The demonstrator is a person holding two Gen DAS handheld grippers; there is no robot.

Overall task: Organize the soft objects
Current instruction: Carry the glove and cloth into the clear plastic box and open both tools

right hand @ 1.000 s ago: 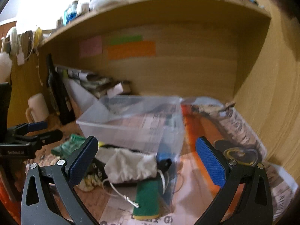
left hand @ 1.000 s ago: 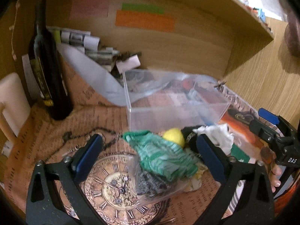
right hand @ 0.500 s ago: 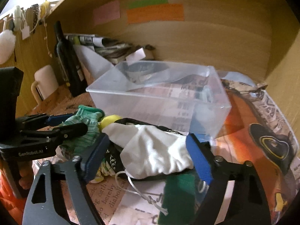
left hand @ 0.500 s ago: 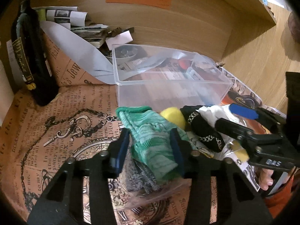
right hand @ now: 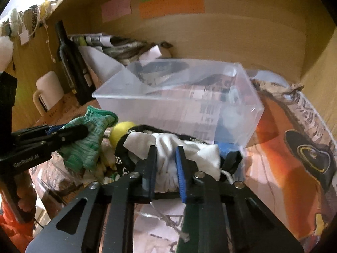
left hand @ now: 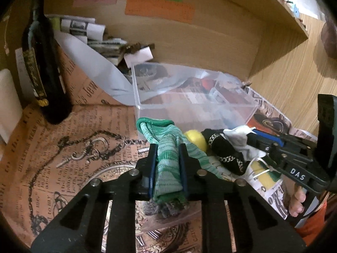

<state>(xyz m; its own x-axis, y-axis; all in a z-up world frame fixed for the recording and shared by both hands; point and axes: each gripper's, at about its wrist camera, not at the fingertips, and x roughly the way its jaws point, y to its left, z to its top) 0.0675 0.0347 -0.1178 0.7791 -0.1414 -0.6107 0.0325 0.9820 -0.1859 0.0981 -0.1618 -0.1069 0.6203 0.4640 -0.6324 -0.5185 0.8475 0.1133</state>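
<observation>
We have both tools closed on cloth at the same time. The left gripper [left hand: 167, 164] is clenched on the green knitted sock [left hand: 168, 147], its blue pads pressing the folded body from either side, with the cuff end standing free above the fingertips. The right gripper [right hand: 166, 166] is clenched on the white cloth pouch [right hand: 179, 149], bunching it at the middle; its drawstring [right hand: 168, 219] trails loose beneath.

Both pieces sit in the small heap at the front of the desk [left hand: 63, 147], just beside the near wall of the clear plastic box [right hand: 179, 105], which stands further back toward the wooden rear panel. A yellow ball [right hand: 120, 132] and a black patterned fabric piece [left hand: 227, 154] lie between the two held items, touching them.

We judge all of this to be light and limp. The sock will compress and sag at both ends, so a hold across the thick folded middle, as now, seems right; a pinch at the cuff alone would likely let it unroll. The pouch is thin and may slide in the pads, and its string could snag the black fabric or drag things along when lifted. The black piece appears to wrap under the pouch, so we cannot tell whether it is caught in the right gripper too.

Neither item looks fragile, so a firm squeeze carries little risk.
</observation>
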